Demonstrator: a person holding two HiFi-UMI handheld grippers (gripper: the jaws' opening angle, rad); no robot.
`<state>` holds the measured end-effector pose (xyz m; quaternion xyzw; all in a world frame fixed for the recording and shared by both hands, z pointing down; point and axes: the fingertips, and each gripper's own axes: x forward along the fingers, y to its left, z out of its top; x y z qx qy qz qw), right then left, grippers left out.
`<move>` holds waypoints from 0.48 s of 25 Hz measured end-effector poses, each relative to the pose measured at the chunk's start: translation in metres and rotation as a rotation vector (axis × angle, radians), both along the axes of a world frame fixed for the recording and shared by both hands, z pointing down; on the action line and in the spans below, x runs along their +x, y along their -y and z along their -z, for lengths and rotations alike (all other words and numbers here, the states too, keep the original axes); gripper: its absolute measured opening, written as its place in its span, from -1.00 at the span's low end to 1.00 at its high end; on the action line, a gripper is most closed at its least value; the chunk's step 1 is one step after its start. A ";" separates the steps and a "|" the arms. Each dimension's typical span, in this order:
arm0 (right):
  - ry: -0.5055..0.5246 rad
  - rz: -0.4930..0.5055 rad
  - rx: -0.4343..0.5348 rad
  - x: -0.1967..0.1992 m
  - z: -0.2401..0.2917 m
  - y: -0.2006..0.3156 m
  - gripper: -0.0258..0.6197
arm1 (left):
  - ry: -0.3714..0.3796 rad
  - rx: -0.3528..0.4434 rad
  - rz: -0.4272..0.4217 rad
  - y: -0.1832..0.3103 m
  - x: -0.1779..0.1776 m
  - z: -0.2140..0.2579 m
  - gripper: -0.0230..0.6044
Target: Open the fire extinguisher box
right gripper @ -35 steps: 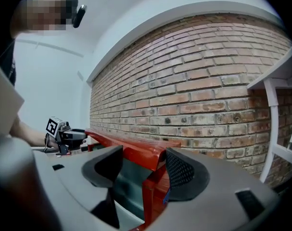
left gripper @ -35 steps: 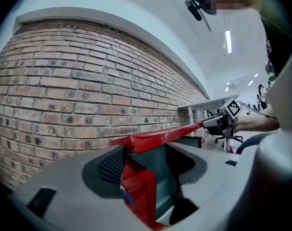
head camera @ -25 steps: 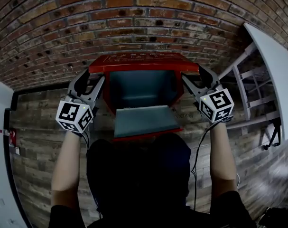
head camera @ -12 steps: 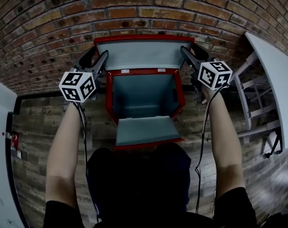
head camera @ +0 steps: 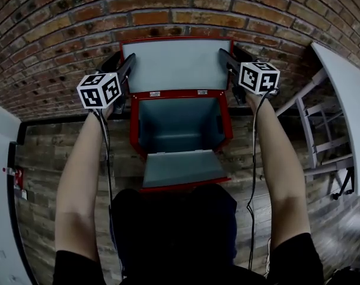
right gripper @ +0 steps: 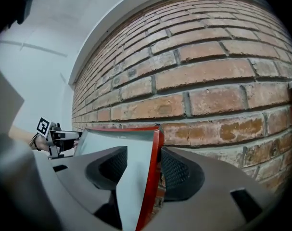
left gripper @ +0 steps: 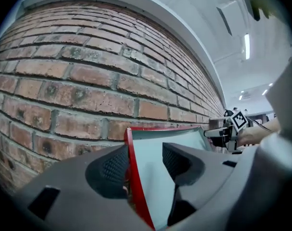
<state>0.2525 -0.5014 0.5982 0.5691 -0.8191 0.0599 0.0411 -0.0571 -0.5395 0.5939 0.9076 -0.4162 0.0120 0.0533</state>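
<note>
The left claw (left gripper: 146, 163) is partly closed and clamped on the left edge of the lid (head camera: 177, 64). The red rim lies against one ribbed pad and the grey inner face runs past the other. The right claw (right gripper: 138, 167) has the opposite edge between its pads. Its jaws have just been closing, and we read them as pressing on that rim, at a similar medium width. Neither claw touches anything else.

We hold the lid by both sides so that it swings evenly, without twisting, on what we take to be a hinge at the back. It stands raised, nearly upright, close to the brick wall (head camera: 168, 5). We judge it needs our support, since nothing visible props it.

The fire extinguisher box (head camera: 134, 126) sits on the floor (head camera: 43, 159) against that wall, just ahead of us, and no extinguisher shows inside. Its front flap (head camera: 180, 168) lies folded down toward us, so the box is open on top and in front. The task looks all but done.
</note>
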 end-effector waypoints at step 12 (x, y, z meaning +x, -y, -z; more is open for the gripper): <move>-0.039 -0.069 -0.119 0.004 -0.022 0.029 -0.20 | 0.008 -0.076 0.037 0.026 0.006 -0.016 -0.08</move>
